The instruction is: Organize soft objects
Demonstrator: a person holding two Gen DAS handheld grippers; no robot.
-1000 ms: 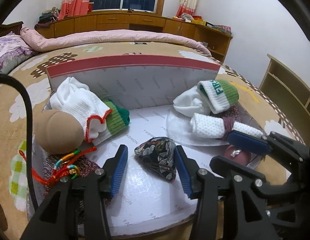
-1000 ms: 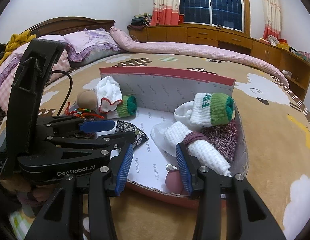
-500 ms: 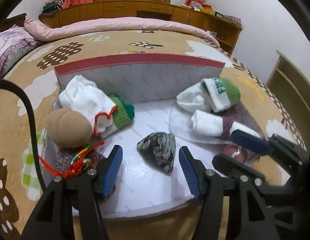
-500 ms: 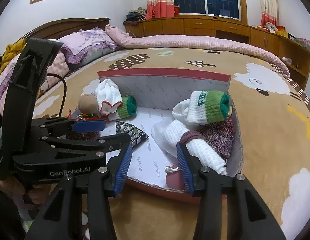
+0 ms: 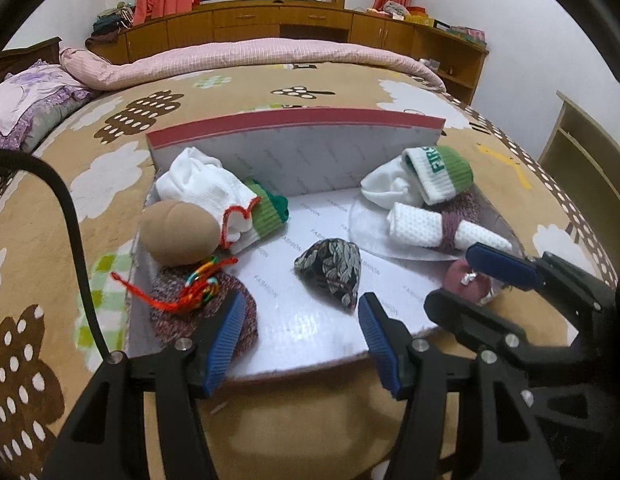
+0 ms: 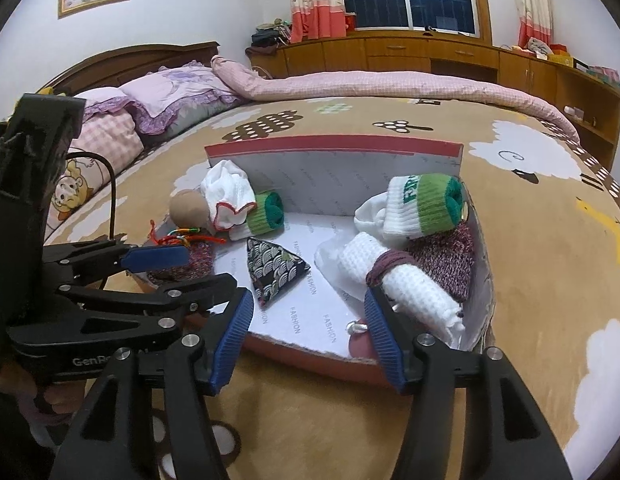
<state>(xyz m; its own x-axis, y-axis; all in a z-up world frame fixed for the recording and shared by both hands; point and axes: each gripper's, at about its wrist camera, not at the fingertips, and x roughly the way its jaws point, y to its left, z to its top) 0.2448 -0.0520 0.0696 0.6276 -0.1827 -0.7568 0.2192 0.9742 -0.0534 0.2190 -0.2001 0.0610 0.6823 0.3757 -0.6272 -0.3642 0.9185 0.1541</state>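
Left gripper [image 5: 300,338] backs off the patterned pouch [image 5: 331,272], jaws just opening, empty; right gripper [image 6: 308,338] jaws just widening too, empty, at box [image 5: 298,136] near edge.

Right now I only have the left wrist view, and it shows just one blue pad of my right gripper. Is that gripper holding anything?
Observer: No. The right gripper is open. Its jaws have just been opening, and nothing is pressed between its pads.
Operator: What is nearest to it?
Observer: The finger on the right of that view partly covers the pink round pouch at the front edge of the shallow red-rimmed cardboard box, just in front of the rolled white waffle towel with a purple band.
Operator: And the dark triangular fabric pouch?
Observer: From that side the dark triangular fabric pouch shows a wave-patterned face.
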